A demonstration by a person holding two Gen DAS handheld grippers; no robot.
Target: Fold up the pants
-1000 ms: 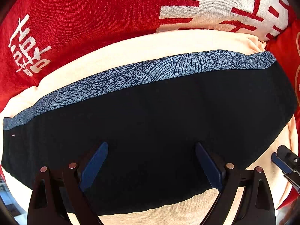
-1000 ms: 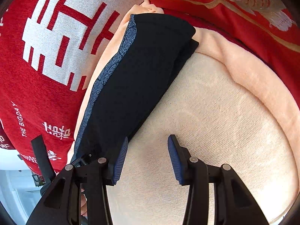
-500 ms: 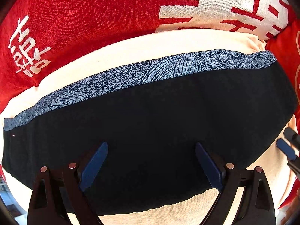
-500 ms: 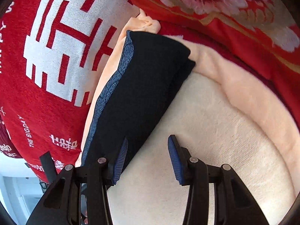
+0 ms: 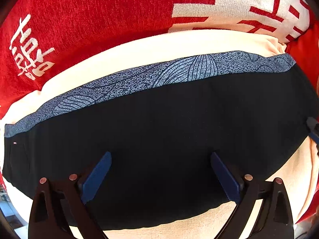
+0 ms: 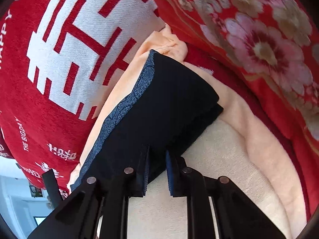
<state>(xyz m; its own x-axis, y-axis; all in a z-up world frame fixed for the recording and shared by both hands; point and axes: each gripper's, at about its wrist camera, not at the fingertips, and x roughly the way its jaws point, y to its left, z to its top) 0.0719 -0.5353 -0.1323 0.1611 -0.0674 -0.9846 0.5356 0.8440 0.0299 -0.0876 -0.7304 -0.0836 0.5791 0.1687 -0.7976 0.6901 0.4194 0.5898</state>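
The black pants (image 5: 169,123) with a grey-blue patterned waistband (image 5: 179,71) lie folded into a long band on a cream cushion (image 5: 139,49). My left gripper (image 5: 159,157) hovers over the near edge of the pants, its jaws wide apart and empty. In the right wrist view the pants (image 6: 159,107) run away from me. My right gripper (image 6: 156,152) sits at their near edge, its jaws narrowed with a small gap over the fabric edge. The tip of the right gripper shows at the far right of the left wrist view (image 5: 314,129).
A red blanket with white characters (image 5: 89,20) lies behind the cushion. A red floral quilt (image 6: 259,39) lies to the right. The cream cushion's raised rim (image 6: 259,139) curves along the right side. A room floor shows at lower left (image 6: 12,199).
My right gripper has moved forward onto the near edge of the pants and its jaws have narrowed from wide open. My left gripper has stayed in place and open.
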